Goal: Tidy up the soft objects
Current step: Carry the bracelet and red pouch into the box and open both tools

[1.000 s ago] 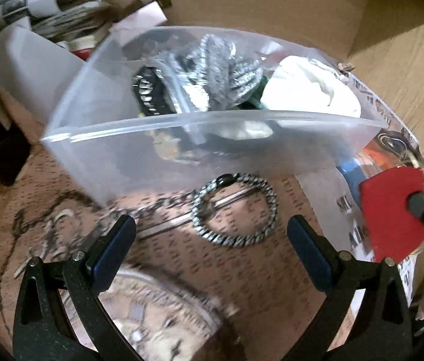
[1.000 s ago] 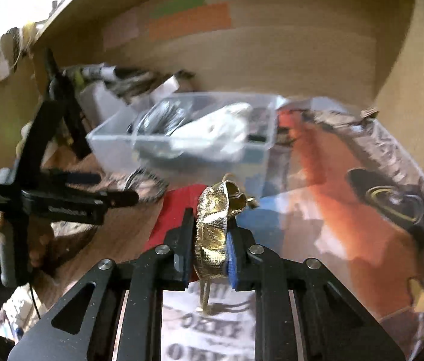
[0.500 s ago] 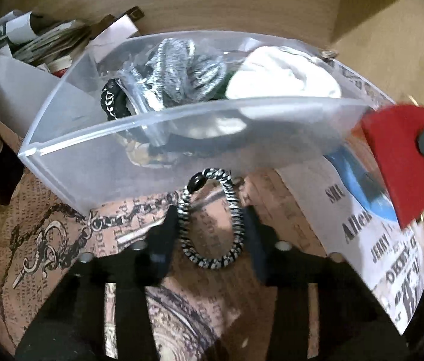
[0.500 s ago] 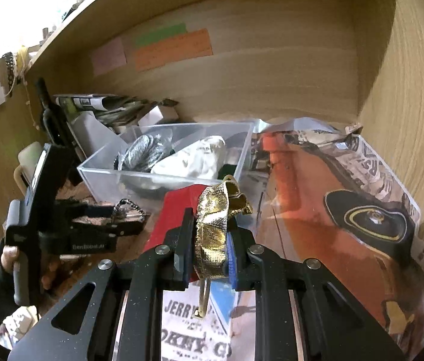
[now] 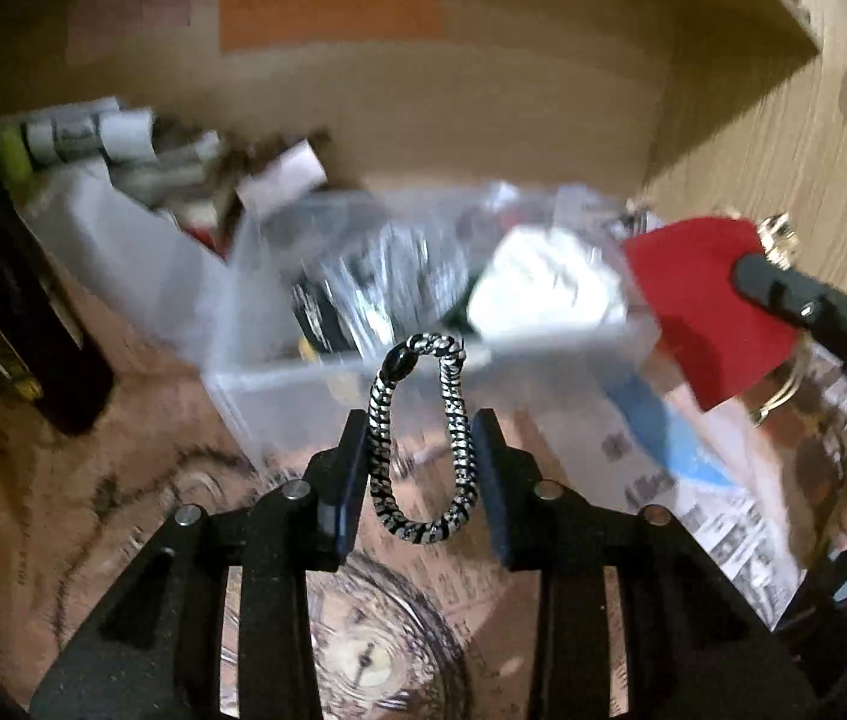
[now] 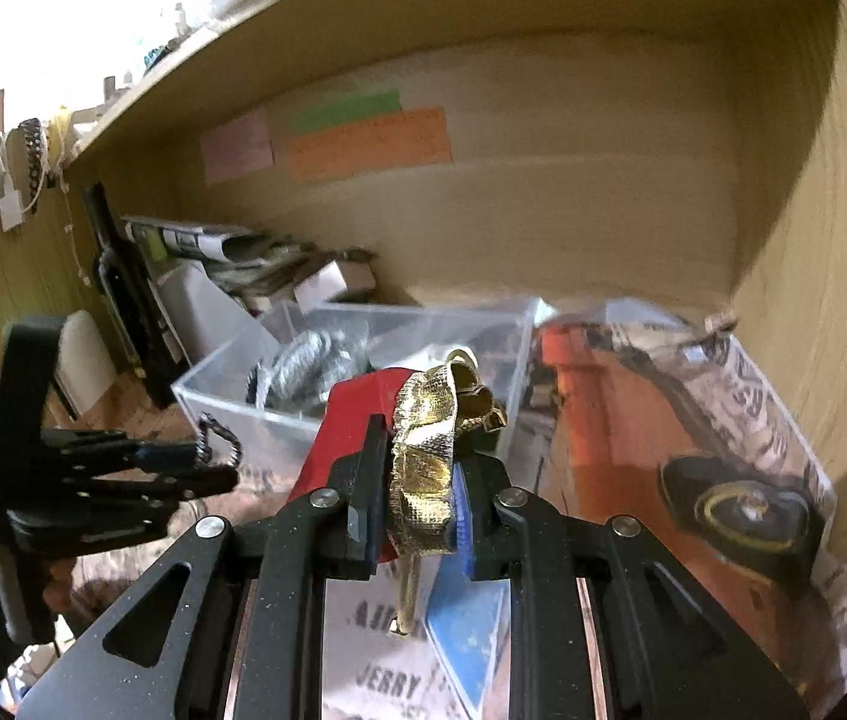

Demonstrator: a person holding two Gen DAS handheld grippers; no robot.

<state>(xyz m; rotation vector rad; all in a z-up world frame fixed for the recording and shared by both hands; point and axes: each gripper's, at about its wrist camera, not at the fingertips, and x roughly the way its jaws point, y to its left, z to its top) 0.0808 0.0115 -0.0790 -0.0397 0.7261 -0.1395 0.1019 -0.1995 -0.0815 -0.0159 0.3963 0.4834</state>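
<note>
Grip check from my end: left hand-held gripper (image 5: 420, 468) clamps the black-and-silver braided loop (image 5: 421, 441); right hand-held gripper (image 6: 417, 501) pinches the gold fabric piece (image 6: 426, 468) near the clear plastic bin (image 6: 279, 414).

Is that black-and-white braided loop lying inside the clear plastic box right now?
No, the braided loop is pinched between the left gripper fingers, held up in front of the clear plastic box, not inside it.

Clear bin (image 5: 279, 372) contents motion-blurred; red card (image 6: 351, 420) partly hidden behind right claw (image 6: 417, 510).
</note>
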